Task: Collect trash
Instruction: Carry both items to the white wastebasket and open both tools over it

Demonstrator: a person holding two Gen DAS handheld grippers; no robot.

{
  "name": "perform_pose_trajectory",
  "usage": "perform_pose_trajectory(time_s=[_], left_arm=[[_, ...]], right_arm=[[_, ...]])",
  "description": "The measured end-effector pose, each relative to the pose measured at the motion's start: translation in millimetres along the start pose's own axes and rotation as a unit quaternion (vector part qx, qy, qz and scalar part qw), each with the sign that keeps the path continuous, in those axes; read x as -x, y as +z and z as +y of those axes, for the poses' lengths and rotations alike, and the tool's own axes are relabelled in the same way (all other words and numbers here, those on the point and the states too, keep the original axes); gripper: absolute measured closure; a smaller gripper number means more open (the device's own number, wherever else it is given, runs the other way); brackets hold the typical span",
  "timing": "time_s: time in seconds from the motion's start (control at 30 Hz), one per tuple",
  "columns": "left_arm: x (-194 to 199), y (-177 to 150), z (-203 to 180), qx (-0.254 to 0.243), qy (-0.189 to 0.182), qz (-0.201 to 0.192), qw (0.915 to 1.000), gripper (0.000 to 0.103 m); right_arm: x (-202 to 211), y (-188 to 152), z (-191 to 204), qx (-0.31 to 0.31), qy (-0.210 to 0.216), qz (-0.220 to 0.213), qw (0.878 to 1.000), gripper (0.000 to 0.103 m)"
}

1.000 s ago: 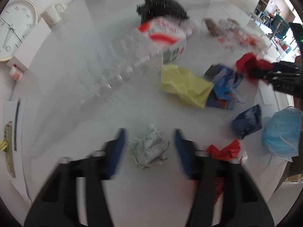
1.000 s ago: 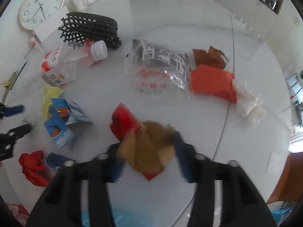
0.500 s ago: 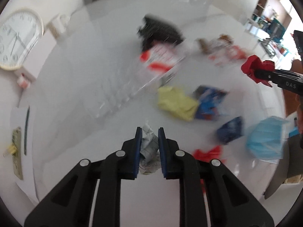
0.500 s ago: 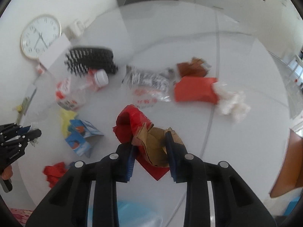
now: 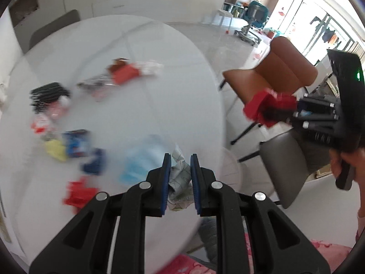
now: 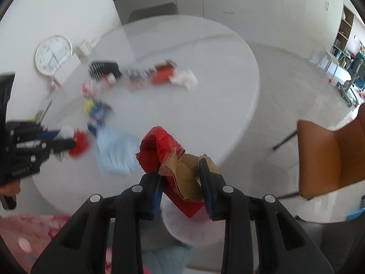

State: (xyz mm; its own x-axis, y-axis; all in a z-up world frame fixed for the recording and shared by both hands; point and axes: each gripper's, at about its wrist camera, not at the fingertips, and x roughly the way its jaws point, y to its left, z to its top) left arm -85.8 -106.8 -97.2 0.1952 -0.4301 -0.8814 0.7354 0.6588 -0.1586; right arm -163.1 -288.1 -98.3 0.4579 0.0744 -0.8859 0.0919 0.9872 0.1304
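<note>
My left gripper point(image 5: 180, 159) is shut on a crumpled white printed paper point(image 5: 180, 182), held in the air over the near edge of the round white table point(image 5: 141, 52). My right gripper point(image 6: 180, 171) is shut on a red and brown wrapper point(image 6: 180, 173), also lifted, beyond the table's edge. In the left wrist view the right gripper point(image 5: 296, 111) shows at the right with the red wrapper point(image 5: 262, 105). Still on the table lie a blue face mask point(image 5: 141, 162), a red scrap point(image 5: 77, 194), yellow paper point(image 5: 56, 150) and a black net point(image 5: 49, 93), all blurred.
An orange chair point(image 5: 273, 73) and a grey chair point(image 5: 280, 159) stand to the right of the table. A pale round object point(image 5: 230, 171) sits below the table's edge. A wall clock point(image 6: 53, 54) and a mug point(image 6: 85, 46) rest at the far left.
Both grippers shut on their trash, the left on the white paper, the right on the red and brown wrapper. Both then rose and swung off toward the table's near right edge.
</note>
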Motion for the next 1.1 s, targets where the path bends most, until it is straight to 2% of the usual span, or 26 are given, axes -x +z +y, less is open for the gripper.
perform_pose_trajectory(time_s=[0.17,0.2,0.27,0.4,0.47,0.53,0.77,0.83,0.9,0.97,1.1], left_arm=[[-24,0,-60,0.019,0.001,0.011,0.9998,0.086],[-27,1,-69,0.022,0.000,0.014,0.9997,0.086],[-34,2,-83,0.025,0.006,0.022,0.9994,0.086],[-43,1,-116,0.022,0.007,0.036,0.9991,0.086],[-48,1,-126,0.023,0.008,0.040,0.9989,0.086],[-51,3,-134,0.031,0.004,0.043,0.9986,0.085],[-59,7,-152,0.032,0.018,0.048,0.9982,0.084],[-61,8,-157,0.029,0.021,0.050,0.9981,0.071],[-63,9,-160,0.024,0.030,0.050,0.9980,0.020],[-59,10,-164,0.016,0.042,0.033,0.9985,0.013],[-59,13,-168,0.001,0.045,0.039,0.9982,0.010]], right_arm=[[-16,-39,-33,0.040,0.008,0.032,0.999,0.070],[-22,-44,-38,0.045,0.014,0.035,0.998,0.065],[-33,-48,-46,0.046,0.026,0.045,0.998,0.033],[-28,-48,-61,0.044,0.030,0.041,0.998,0.024],[-18,-47,-72,0.039,0.019,0.025,0.999,0.015],[-12,-45,-82,0.034,0.011,0.017,0.999,0.012],[3,-39,-107,0.019,-0.006,-0.001,1.000,0.011],[8,-37,-111,0.017,-0.007,-0.008,1.000,0.009],[11,-37,-112,0.019,-0.011,-0.013,1.000,0.007],[12,-37,-112,0.020,-0.011,-0.013,1.000,0.007],[11,-36,-112,0.021,-0.009,-0.012,1.000,0.007]])
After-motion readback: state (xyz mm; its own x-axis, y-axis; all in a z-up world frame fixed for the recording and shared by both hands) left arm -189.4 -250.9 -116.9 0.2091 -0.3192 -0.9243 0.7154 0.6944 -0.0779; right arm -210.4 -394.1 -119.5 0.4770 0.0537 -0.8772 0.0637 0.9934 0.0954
